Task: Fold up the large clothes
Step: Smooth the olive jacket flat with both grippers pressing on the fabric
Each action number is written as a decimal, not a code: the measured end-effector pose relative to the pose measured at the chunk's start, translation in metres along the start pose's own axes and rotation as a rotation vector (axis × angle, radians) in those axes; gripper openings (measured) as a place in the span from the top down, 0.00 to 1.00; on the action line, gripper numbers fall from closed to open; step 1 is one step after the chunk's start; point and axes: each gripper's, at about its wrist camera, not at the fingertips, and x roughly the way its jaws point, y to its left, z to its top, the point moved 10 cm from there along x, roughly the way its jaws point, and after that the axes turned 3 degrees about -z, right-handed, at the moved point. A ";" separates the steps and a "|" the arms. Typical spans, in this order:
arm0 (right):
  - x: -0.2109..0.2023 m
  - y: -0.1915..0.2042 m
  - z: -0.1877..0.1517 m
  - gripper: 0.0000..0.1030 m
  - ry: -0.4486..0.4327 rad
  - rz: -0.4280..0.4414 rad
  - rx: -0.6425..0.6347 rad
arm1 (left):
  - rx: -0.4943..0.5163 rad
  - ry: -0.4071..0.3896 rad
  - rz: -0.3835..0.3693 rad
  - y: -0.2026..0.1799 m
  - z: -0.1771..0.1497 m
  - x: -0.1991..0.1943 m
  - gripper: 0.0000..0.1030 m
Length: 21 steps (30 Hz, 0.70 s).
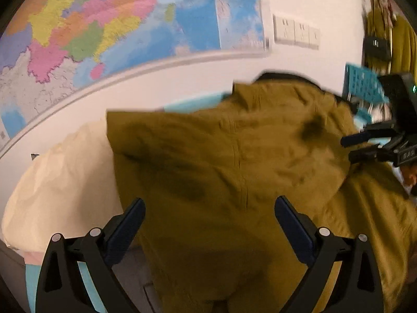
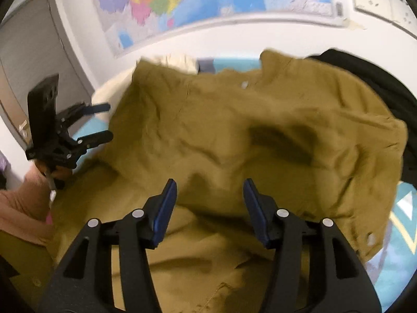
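Across the teal bed surface, an olive-brown garment is lying spread and rumpled, its upper part doubled over the lower, with a black garment bunched just beyond it and a cream pillow beside it. By my judgement it is handling as soft, fairly light, limp cloth that is sagging wherever it is not supported, so the sensible places to pinch are the hems, corners or the seam running down its middle, not the loose centre.

Both tools are hanging over the cloth with nothing between their pads. The left hand-held gripper is standing wide apart; the right hand-held gripper is standing apart too, somewhat narrower.

Only the left wrist view is showing the pillow in full and a teal basket past the garment. Only the right wrist view is showing a grey door, the snap buttons along the garment's edge, and the person's hand carrying the left tool. A wall map is appearing in both.
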 end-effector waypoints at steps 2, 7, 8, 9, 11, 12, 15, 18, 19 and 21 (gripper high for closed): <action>0.017 -0.004 -0.008 0.49 0.044 -0.018 0.018 | -0.013 0.075 0.034 0.003 -0.013 0.016 0.09; 0.018 -0.007 -0.010 0.48 0.029 0.009 0.084 | -0.084 0.094 0.049 0.019 -0.016 0.019 0.10; 0.007 -0.008 -0.012 0.44 0.014 0.019 0.089 | -0.095 0.076 0.038 0.021 -0.015 0.013 0.10; -0.004 -0.007 -0.012 0.42 -0.005 0.021 0.090 | -0.106 0.056 0.031 0.023 -0.013 0.005 0.10; -0.027 -0.007 -0.012 0.40 -0.045 0.022 0.096 | -0.135 0.037 0.050 0.032 -0.017 -0.013 0.09; -0.040 -0.008 -0.015 0.39 -0.064 0.036 0.108 | -0.151 0.031 0.046 0.036 -0.021 -0.020 0.09; -0.072 -0.015 -0.025 0.34 -0.115 0.039 0.158 | -0.194 0.033 0.024 0.040 -0.037 -0.035 0.09; -0.096 -0.028 -0.045 0.30 -0.138 0.015 0.223 | -0.206 0.058 0.017 0.045 -0.064 -0.045 0.09; -0.104 -0.033 -0.055 0.29 -0.141 0.007 0.248 | -0.215 0.072 0.017 0.047 -0.073 -0.047 0.08; -0.117 -0.044 -0.073 0.23 -0.150 0.000 0.307 | -0.257 0.102 -0.041 0.044 -0.095 -0.049 0.08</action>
